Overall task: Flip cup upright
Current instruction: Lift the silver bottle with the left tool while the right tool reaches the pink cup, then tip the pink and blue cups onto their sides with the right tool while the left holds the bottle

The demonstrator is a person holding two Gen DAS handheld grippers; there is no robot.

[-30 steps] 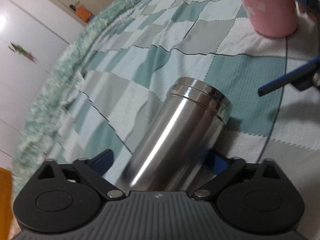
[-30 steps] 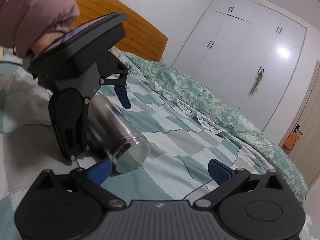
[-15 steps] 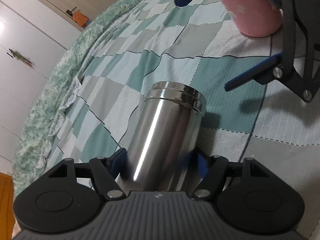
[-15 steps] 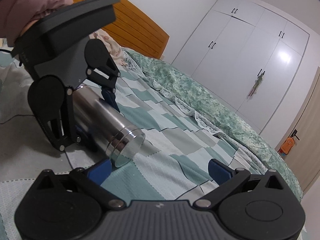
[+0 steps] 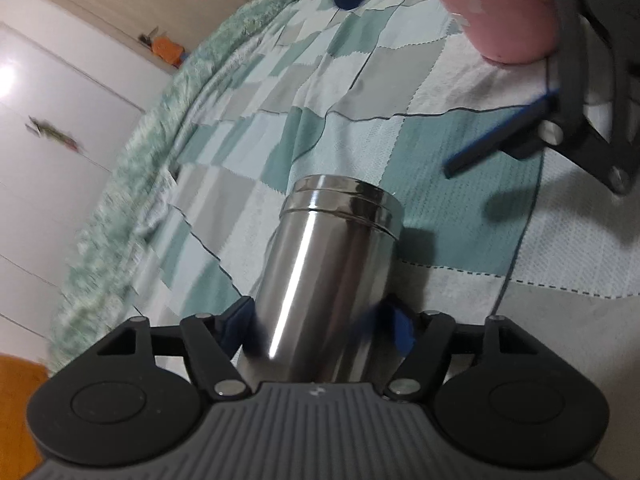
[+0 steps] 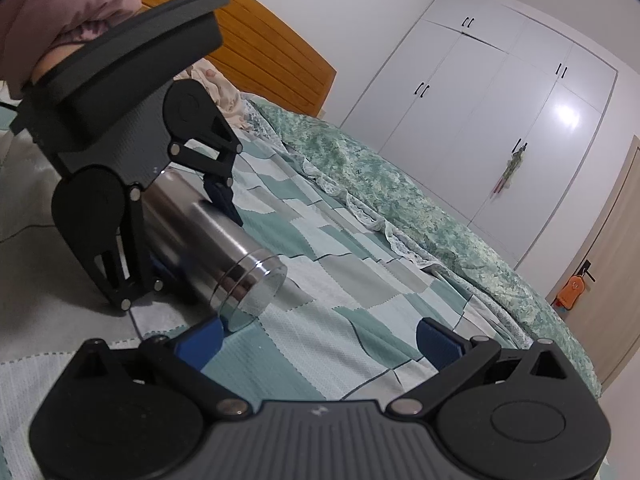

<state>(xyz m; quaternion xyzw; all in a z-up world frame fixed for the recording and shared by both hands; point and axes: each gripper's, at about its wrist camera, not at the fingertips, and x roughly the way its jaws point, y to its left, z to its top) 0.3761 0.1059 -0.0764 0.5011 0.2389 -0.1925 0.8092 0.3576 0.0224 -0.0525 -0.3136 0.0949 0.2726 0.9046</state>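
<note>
On the patchwork quilt, left tongs clamp the unlabelled steel cup; right tongs gape

Readable text: none in either view.
Tongs body: a small pale mark, too small to read.

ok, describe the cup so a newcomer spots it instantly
Start at the checkered teal-and-grey blanket on the bed. Near its middle lies the steel cup, on its side, gripped by the left claw. It is the only shiny metal cylinder there.
</note>
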